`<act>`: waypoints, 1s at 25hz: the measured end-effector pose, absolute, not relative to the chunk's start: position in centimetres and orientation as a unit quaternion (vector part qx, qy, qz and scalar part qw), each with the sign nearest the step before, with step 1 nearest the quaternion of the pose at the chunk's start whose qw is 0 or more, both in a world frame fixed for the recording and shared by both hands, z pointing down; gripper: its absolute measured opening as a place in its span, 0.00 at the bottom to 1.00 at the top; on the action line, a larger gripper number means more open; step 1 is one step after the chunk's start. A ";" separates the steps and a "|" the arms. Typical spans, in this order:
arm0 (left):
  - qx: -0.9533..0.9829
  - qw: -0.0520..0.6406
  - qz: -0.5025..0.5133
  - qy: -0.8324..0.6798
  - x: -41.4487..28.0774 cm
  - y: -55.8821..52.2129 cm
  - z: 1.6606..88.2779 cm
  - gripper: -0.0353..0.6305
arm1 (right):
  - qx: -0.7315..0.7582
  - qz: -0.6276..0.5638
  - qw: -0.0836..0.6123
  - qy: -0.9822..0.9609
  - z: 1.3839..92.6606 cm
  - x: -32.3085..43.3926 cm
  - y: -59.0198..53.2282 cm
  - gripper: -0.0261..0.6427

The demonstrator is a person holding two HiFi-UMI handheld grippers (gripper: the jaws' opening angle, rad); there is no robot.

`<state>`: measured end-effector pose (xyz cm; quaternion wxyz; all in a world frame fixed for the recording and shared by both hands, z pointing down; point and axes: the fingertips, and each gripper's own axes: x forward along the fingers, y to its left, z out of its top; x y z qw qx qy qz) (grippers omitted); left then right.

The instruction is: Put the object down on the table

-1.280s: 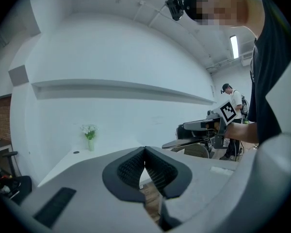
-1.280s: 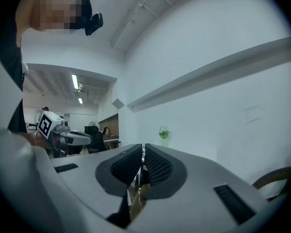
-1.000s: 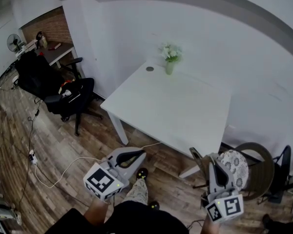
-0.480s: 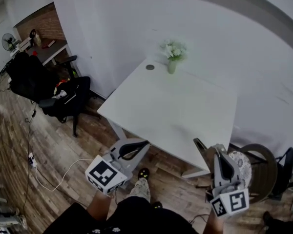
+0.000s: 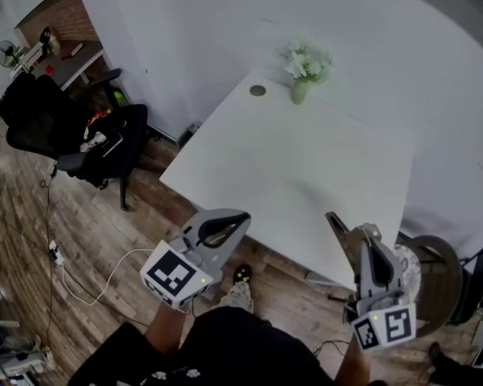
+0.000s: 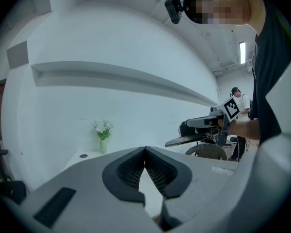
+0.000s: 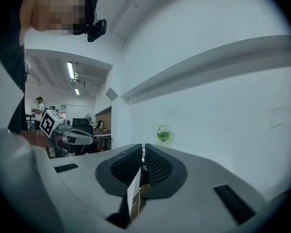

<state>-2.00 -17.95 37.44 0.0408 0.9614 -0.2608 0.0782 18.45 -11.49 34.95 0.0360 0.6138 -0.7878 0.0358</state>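
Note:
My right gripper (image 5: 361,238) (image 7: 142,152) is shut on a thin flat object (image 5: 336,230) (image 7: 134,191), seen edge-on between the pads. From the left gripper view that object (image 6: 189,140) is a dark flat slab sticking out level from the right gripper (image 6: 218,123). It hangs at the front edge of the white table (image 5: 290,175). My left gripper (image 5: 243,215) (image 6: 145,150) is shut with nothing in it, its tips at the same table edge, left of the right one. It also shows in the right gripper view as the left gripper (image 7: 89,139).
A vase of white flowers (image 5: 304,71) and a small dark round thing (image 5: 258,90) stand at the table's far edge by the wall. A black office chair (image 5: 105,143) stands left, a wicker chair (image 5: 435,272) right, and a white cable (image 5: 105,272) lies on the wooden floor.
Both grippers have moved forward side by side, from over the floor up to the table's front edge. The right one still holds the flat object.

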 end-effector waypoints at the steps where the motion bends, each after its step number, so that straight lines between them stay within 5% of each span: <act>1: 0.961 0.043 0.081 -0.261 -2.2 -18.8 37.8 0.05 | 0.613 0.037 0.038 -0.788 35.1 18.2 -12.3 0.07; 25: 0.972 0.058 0.088 -0.209 -0.6 -31.5 40.0 0.05 | 0.632 0.076 0.062 -0.769 39.2 17.3 -24.4 0.07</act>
